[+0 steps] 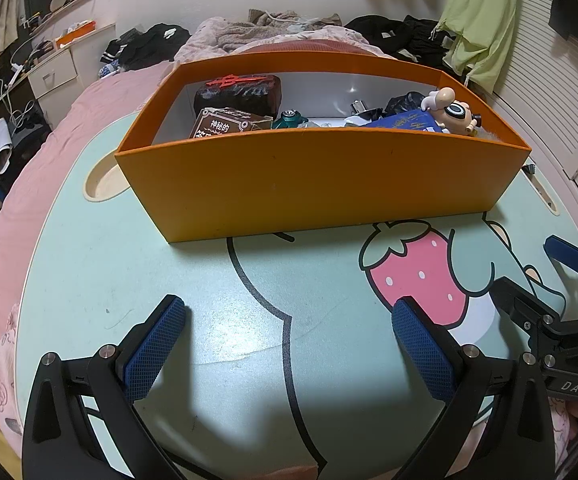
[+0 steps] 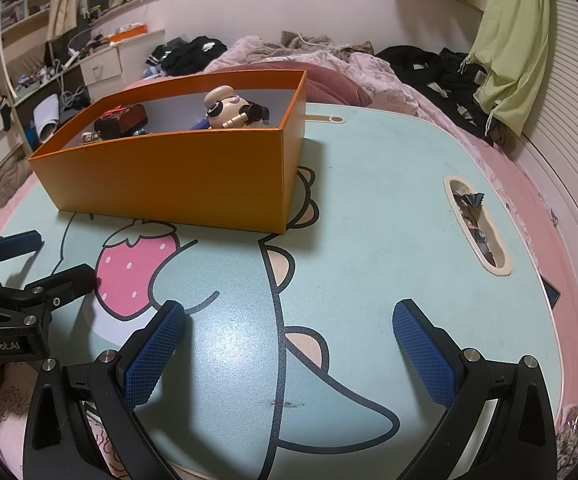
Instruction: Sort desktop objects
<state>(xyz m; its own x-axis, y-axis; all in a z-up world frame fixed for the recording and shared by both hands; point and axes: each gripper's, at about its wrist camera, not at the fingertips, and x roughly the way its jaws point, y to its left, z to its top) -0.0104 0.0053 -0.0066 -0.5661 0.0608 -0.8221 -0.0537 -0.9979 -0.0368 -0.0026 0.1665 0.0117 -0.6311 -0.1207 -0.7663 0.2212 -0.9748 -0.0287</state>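
An orange box (image 1: 321, 184) stands on the far half of the mint lap table (image 1: 169, 280); it also shows in the right wrist view (image 2: 177, 176). Inside lie a dark brown block with a red ornament (image 1: 237, 90), a brown card box (image 1: 229, 124), a blue book (image 1: 405, 122), a teal piece (image 1: 289, 118) and a beige figurine (image 1: 453, 110), which also shows in the right wrist view (image 2: 229, 108). My left gripper (image 1: 289, 340) is open and empty above the table's near part. My right gripper (image 2: 289, 340) is open and empty, to the right of the left one.
The table rests on a pink bed (image 1: 21, 200) with piled clothes (image 2: 441, 68) behind. A round cup recess (image 1: 103, 184) is at the table's left. A slot (image 2: 475, 224) on the right holds small scraps. Drawers (image 2: 101, 66) stand at left.
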